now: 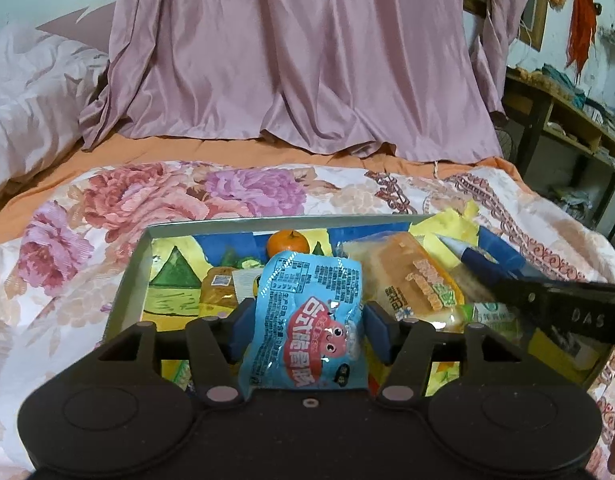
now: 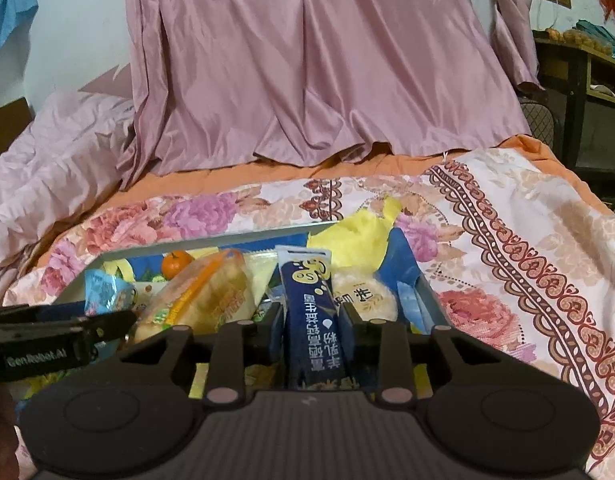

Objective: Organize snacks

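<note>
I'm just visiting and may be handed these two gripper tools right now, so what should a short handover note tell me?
Left gripper: shut on the light blue snack packet, held above the box.
Right gripper: shut on the dark blue stick sachet, also above the box.
The box sits on the floral bedspread. Inside it: a mandarin at the far side, an orange-striped bread pack, a round rice cracker pack, a small yellow jelly pack and a few others.
Done: cannot tell what has been sorted.
Left: place both held packs, probably then tidy the rest.
</note>
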The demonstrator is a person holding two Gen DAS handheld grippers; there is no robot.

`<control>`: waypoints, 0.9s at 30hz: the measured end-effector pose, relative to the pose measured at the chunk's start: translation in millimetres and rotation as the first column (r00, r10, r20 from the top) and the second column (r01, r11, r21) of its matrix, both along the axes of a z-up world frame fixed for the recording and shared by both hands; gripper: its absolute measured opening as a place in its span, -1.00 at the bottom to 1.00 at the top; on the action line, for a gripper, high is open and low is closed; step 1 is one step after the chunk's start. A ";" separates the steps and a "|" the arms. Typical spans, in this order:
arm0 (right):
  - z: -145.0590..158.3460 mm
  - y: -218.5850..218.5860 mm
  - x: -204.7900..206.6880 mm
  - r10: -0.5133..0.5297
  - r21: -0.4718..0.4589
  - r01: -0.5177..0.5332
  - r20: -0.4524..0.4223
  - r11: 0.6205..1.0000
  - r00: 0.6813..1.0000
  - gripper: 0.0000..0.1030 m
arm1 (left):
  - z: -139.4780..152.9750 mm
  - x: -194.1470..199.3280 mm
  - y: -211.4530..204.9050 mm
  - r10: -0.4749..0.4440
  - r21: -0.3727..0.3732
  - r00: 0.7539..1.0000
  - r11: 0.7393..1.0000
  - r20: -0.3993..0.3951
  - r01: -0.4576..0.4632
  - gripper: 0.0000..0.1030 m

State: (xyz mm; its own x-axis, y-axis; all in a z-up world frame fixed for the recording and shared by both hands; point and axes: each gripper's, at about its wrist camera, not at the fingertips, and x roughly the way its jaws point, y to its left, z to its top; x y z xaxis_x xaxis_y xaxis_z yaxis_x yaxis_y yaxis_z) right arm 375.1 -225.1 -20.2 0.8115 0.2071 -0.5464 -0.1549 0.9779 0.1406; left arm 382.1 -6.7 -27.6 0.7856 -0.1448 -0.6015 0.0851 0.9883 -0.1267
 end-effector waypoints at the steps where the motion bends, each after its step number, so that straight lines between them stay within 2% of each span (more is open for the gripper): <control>1: 0.9 0.2 -1.3 0.004 0.001 -0.004 0.002 1.000 1.000 -0.21 | 0.4 -0.6 -0.3 0.003 0.007 1.000 1.000 -0.004 -0.003 0.25; 2: 1.7 0.8 -2.7 0.006 -0.001 -0.006 0.006 1.000 1.000 -0.13 | 0.8 -1.1 0.2 0.002 0.004 1.000 1.000 -0.012 -0.002 0.35; 7: 8.9 0.9 -13.5 0.008 0.007 -0.008 0.031 1.000 0.999 -0.03 | 3.4 -11.0 8.7 0.015 -0.040 1.000 0.999 -0.005 -0.015 0.63; 10: 16.6 -2.8 -25.8 0.008 0.033 -0.010 0.065 0.999 0.998 0.25 | 7.7 -20.9 14.6 0.029 -0.055 0.999 0.998 0.014 -0.028 0.76; 12: 21.3 -3.6 -35.8 0.010 0.034 -0.013 0.090 0.999 0.996 0.59 | 10.4 -27.4 17.6 0.041 -0.056 0.999 0.998 0.026 -0.040 0.96; 15: 27.5 -2.4 -51.9 0.021 0.018 -0.023 0.123 1.000 0.992 0.81 | 15.2 -38.3 19.6 0.040 -0.042 0.998 0.998 0.039 -0.038 0.99; 20: 40.2 -3.7 -90.8 0.042 0.040 -0.049 0.171 0.998 0.984 0.99 | 30.7 -68.3 23.1 0.008 -0.031 0.996 0.999 0.088 -0.006 0.99; 27: 49.9 -1.2 -152.7 0.074 0.064 -0.089 0.207 0.994 0.976 0.99 | 46.2 -135.1 27.0 -0.026 0.002 0.987 1.000 0.161 0.026 0.99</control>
State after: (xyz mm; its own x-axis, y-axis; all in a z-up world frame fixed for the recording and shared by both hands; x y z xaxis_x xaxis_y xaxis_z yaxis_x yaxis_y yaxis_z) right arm 222.5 -226.3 29.7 0.8833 0.3096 -0.3521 -0.2659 0.9493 0.1675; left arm 247.0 20.3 18.7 0.8683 -0.1661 -0.4675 0.1298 0.9855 -0.1091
